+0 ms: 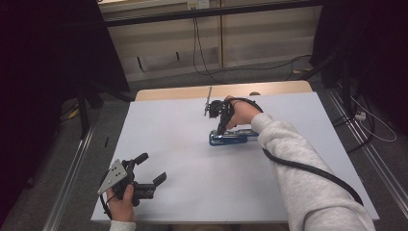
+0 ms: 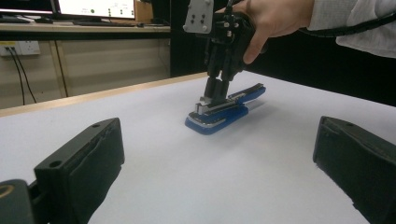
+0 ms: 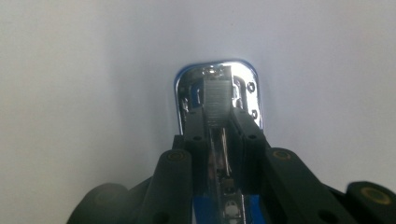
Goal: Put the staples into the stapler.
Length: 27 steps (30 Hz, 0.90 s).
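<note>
My right tool (image 1: 221, 129) is clamped, it seems, on the blue stapler's (image 1: 234, 137) metal magazine, while my left tool (image 1: 153, 169) rests apart on the surface (image 1: 168, 134).

White table top (image 1: 183, 192), black cable (image 1: 199, 53) on floor, monitor (image 2: 95, 7) on shelf

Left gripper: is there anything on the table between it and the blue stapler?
Nothing. In the high view, bare white table separates the left gripper from the stapler; the left gripper view shows the same clear stretch.
</note>
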### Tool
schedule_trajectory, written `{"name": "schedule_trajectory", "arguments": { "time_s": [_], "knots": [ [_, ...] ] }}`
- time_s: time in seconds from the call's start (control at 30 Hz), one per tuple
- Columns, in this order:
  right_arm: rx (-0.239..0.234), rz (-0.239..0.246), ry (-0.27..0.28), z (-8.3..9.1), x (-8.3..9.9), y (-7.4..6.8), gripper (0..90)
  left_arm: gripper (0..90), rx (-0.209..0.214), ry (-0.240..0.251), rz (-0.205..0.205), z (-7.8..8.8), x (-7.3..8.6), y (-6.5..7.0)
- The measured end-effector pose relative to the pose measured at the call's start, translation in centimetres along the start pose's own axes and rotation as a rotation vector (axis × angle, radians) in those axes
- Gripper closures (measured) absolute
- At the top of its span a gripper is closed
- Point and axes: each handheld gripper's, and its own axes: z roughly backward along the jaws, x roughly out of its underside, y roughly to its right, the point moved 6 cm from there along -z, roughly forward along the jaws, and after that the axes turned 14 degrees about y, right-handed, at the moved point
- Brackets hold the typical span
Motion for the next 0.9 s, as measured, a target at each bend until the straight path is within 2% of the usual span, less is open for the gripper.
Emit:
{"name": "schedule_trajectory", "arguments": {
  "time_s": [0.13,0.47,0.7,0.9],
  "knots": [
    [-0.007,-0.007,0.000,-0.11,0.12,-0.08,79.1,2.0,0.003,0.002,0.012,-0.06,0.04,0.14],
    [0.000,0.000,-0.016,0.02,0.13,0.06,79.1,2.0,0.004,-0.002,0.007,-0.07,0.08,0.11],
    [0.000,0.001,-0.007,-0.02,0.19,0.31,79.1,2.0,0.004,0.000,0.008,-0.09,0.06,0.13],
    [-0.002,0.004,-0.026,-0.22,0.36,0.21,79.1,2.0,0.007,0.001,0.010,-0.10,0.07,0.15]
  ]
}}
